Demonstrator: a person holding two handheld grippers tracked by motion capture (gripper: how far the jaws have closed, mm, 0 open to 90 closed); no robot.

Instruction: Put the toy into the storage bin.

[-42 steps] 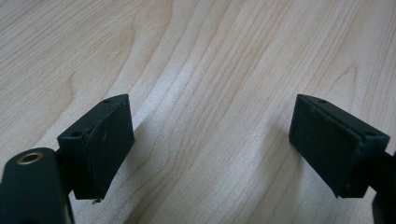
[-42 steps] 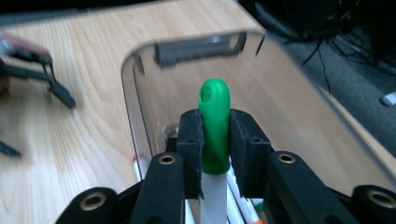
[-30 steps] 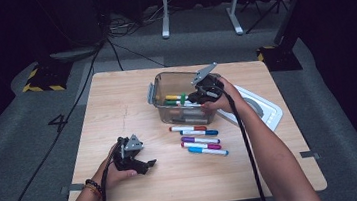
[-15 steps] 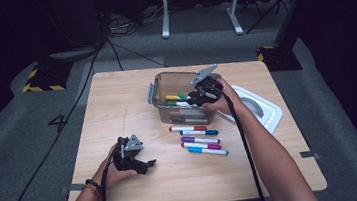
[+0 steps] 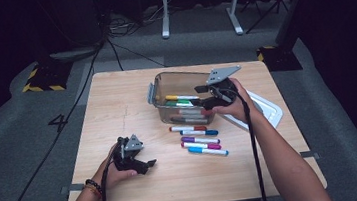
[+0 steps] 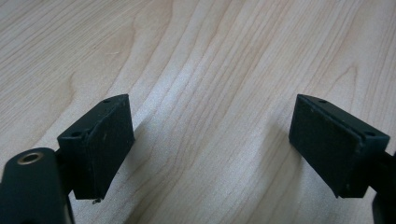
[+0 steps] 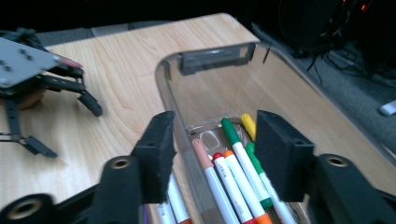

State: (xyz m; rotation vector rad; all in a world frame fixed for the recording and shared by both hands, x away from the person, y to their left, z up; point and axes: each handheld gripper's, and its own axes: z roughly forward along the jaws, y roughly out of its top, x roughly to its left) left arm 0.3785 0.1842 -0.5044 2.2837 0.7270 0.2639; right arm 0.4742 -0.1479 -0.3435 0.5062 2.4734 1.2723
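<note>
Four markers [image 5: 198, 139] lay in a row at frame centre, awaiting pickup. Above them, the right gripper [image 5: 205, 96] hung over the clear bin [image 5: 158, 90], jaws just parting, apparently empty after a drop. Lower left, the left gripper [image 5: 148, 165] rested spread and idle.

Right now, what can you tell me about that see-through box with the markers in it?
The box is a clear, brownish-tinted plastic tub with rounded corners and a grey latch on each short end. It sits upright and lidless toward the table's far side. Several markers lie flat inside: yellow, green, orange, red and tan caps. The right gripper hovers over it, jaws apart, holding nothing.
</note>
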